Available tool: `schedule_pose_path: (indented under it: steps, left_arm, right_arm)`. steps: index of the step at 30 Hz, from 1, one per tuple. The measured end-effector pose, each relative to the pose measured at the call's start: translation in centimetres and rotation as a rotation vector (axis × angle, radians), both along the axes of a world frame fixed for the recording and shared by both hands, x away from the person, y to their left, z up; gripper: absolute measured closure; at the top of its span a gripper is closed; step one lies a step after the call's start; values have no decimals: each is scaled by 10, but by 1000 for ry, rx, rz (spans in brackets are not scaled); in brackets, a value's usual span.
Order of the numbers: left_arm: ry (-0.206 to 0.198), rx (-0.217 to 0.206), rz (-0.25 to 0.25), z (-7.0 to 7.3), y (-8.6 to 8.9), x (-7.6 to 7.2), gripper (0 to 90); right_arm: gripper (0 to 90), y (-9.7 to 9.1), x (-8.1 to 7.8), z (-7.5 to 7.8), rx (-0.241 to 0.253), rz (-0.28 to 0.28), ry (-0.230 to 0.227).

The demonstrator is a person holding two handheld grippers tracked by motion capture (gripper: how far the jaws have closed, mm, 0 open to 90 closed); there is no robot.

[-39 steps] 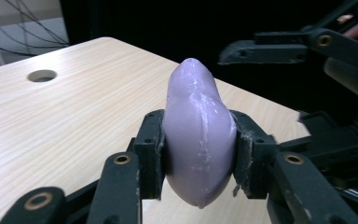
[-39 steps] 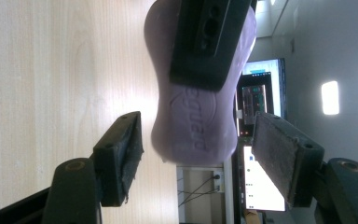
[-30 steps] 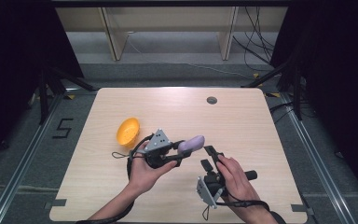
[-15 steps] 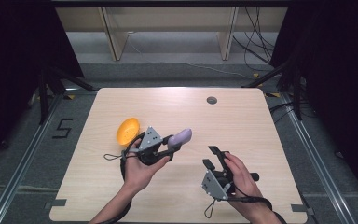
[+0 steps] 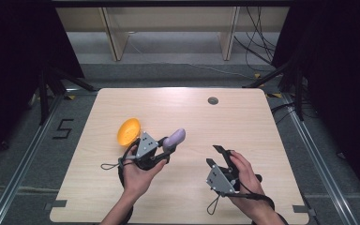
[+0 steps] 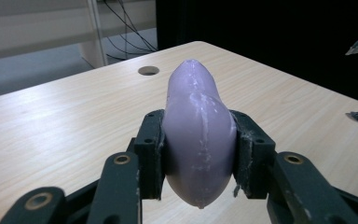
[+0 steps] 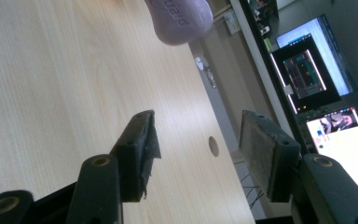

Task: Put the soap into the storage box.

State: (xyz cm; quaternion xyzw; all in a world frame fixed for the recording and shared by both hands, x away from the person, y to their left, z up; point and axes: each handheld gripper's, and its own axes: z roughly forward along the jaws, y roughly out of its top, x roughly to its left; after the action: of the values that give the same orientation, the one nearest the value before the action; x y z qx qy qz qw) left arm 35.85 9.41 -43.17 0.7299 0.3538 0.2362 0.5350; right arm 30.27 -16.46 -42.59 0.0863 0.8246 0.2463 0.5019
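So from the left: there's an orange bowl [image 5: 128, 131] sitting on the table [image 5: 243, 122], tipped a bit on its side, and just to the right of it the left gripper [image 5: 165, 149] has its jaws clamped around the middle of a purple bar of soap [image 5: 175, 138]. The soap is off the wood, sticking forward and up out of the jaws, which I'd guess is so it can go into the bowl, since the bowl's right there. The left gripper view makes the grip obvious: both pads squeezed against the soap's [image 6: 198, 135] sides, rounded end pointing away. Further right, the right gripper [image 5: 218, 156] is just parked near the table edge, jaws apart with nothing between them. Its own view catches raised lettering on the soap [image 7: 179, 16], which the overhead shot is too coarse to show.
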Motion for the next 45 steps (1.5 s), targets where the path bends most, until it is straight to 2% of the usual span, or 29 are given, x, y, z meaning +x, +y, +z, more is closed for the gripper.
schedule_pose_path:
  steps: [8,10,13,18,22,24,27,30,31,32,37,38,42,45]
  left_arm:
    - [-29,-7,51,0,9,-6,588]
    - [-35,-12,56,0,11,-6,588]
    - [-45,-9,72,1,15,-8,588]
    - [-40,-21,104,-2,23,-9,588]
    - [-45,-26,114,-3,26,-9,588]
    - [-45,-18,131,-3,28,-9,588]
    - [-50,-21,147,-3,31,-9,589]
    - [-55,-19,160,-3,33,-9,588]
    - [-57,-21,167,-4,34,-9,588]
    - [-61,-17,178,-3,36,-9,588]
    - [-65,-20,200,-3,41,-8,588]
    - [-66,-19,208,-2,43,-8,588]
    - [-73,-27,221,-1,46,-7,588]
    - [-66,-34,244,0,51,-7,588]
  right_arm:
    - [465,-6,4,1,15,-5,11]
    - [464,-6,5,0,22,-6,2]
    - [463,-9,6,0,45,-18,15]
    - [458,-13,9,0,73,-34,36]
    - [456,-15,11,0,73,-34,45]
    - [455,-17,12,1,58,-36,34]
    - [454,-17,12,0,78,-46,44]
    - [453,-19,13,1,70,-47,38]
    - [453,-19,13,1,74,-51,42]
    - [452,-19,12,-1,106,-67,69]
    - [451,-21,13,-1,116,-76,64]
    - [451,-22,14,0,100,-64,62]
    - [450,-22,14,0,103,-69,60]
    - [449,-22,13,-1,133,-81,77]
